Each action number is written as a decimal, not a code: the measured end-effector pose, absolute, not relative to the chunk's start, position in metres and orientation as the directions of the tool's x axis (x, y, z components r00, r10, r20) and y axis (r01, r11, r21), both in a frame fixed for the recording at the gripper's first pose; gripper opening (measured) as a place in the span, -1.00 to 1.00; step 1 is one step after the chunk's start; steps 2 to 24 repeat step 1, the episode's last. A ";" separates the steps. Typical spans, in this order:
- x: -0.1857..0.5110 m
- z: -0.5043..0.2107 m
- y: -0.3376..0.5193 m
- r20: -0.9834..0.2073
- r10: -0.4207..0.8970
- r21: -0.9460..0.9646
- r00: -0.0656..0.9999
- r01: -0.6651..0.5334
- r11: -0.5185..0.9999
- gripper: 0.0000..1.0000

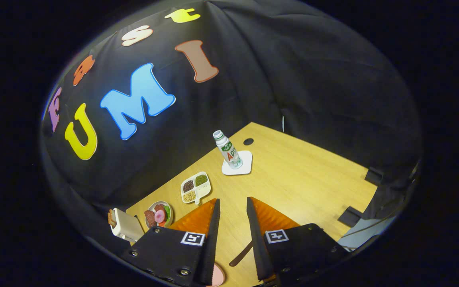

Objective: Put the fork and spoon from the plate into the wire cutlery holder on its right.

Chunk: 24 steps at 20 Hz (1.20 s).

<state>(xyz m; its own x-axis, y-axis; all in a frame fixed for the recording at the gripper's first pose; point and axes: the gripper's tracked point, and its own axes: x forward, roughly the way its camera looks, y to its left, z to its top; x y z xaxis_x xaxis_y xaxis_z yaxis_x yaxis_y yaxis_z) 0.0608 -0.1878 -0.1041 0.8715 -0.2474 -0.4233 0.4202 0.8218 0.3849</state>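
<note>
Cutlery for this task barely shows: a dark slender handle (240, 254) lies on the pale wooden surface (305, 187) low between the fingers, beside a pink plate rim (217, 276); fork or spoon, I cannot tell. The claw (232, 205) is released, fingers parted around nothing. Tipping it downward should bring the handle ahead of the tips before closing. Beyond stand a white bottle (228, 149) on a white coaster (237, 164) and a divided dish of beans (195, 187).

The wooden table (293, 179) carried a coaster (237, 166), a sectioned dish (195, 187), a food plate (158, 214), and what looked like a toaster (126, 225).
</note>
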 end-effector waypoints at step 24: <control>0.060 -0.096 -0.190 -0.398 -0.265 0.362 0.878 0.416 0.835 -0.18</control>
